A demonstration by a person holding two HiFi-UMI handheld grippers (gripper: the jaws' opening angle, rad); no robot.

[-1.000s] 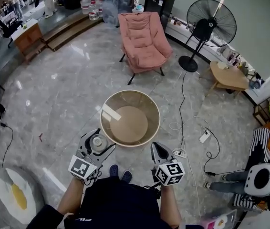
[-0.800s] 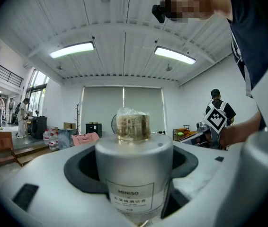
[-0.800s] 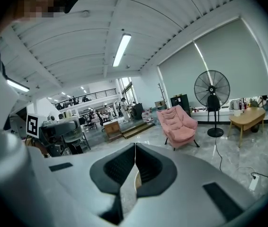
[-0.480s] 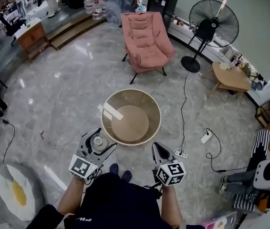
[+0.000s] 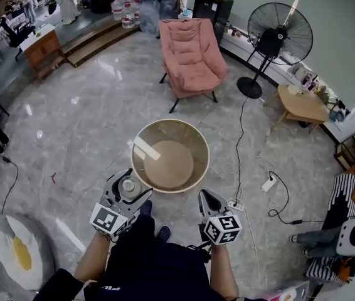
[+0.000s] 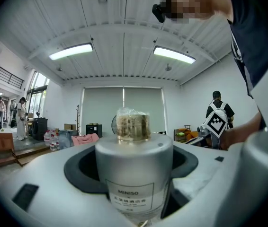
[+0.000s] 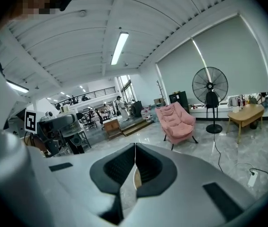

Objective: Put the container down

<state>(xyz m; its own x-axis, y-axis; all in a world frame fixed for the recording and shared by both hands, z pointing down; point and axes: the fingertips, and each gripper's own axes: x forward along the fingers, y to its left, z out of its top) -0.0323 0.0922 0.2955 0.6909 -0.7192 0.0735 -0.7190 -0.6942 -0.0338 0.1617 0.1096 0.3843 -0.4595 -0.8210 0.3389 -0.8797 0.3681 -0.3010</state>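
container clamped in left jaws, near rim of round table

left gripper (image 5: 125,189): jaws closed on the container (image 6: 134,170), a grey cylinder with a white "miniso" label and a clear faceted cap (image 6: 132,125). the container stands upright between the dark jaw pads, its body filling the gap and its cap rising above them. head view: it sits just beside the near-left rim of the round table (image 5: 171,165), outside the rim and over the floor. the wooden table top is bare apart from a pale strip (image 5: 147,148). right gripper (image 5: 208,200): jaws pressed together, nothing between them, held just off the table's near-right rim. pink armchair (image 5: 190,54) well beyond the table.
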